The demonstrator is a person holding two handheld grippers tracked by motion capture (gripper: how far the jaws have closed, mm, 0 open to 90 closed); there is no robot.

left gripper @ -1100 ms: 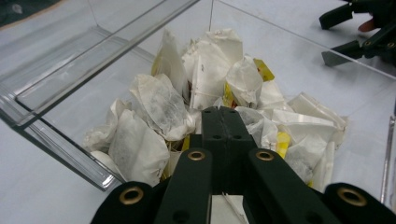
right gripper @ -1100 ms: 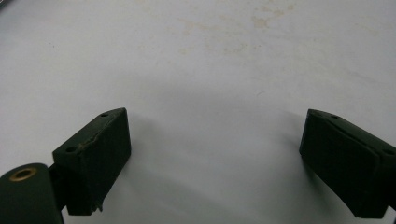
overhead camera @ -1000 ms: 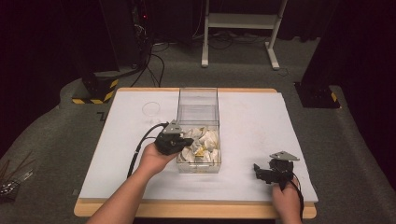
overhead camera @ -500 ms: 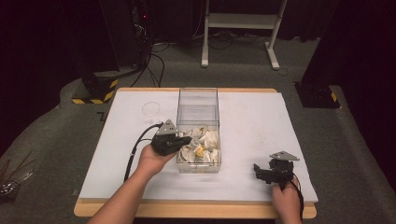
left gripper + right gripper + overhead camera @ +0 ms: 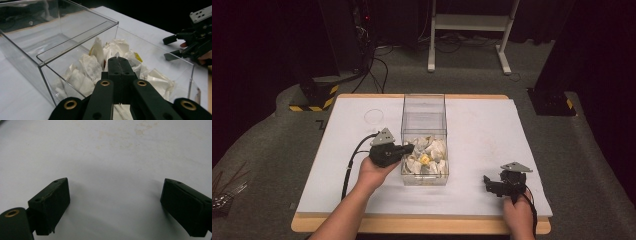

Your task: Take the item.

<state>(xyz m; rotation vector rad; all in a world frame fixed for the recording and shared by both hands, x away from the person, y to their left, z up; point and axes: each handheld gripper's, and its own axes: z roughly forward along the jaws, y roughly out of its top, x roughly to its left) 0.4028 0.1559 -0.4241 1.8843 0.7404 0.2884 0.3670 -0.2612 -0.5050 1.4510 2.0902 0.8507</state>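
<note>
Clear box [image 5: 424,120] at centre of white worktop [image 5: 522,135], open on top, near half holding heap of crumpled wrappers [image 5: 426,155]; one yellow piece among them. Left tool [image 5: 408,148] reaching over box's left wall, jaws pressed together, tips above wrappers [image 5: 87,67]; whether anything is pinched, cannot tell. Right tool [image 5: 487,184] low over bare worktop [image 5: 112,157] at near right, well apart from box, jaws spread wide, nothing between. Cable from left tool trailing toward near edge.
</note>
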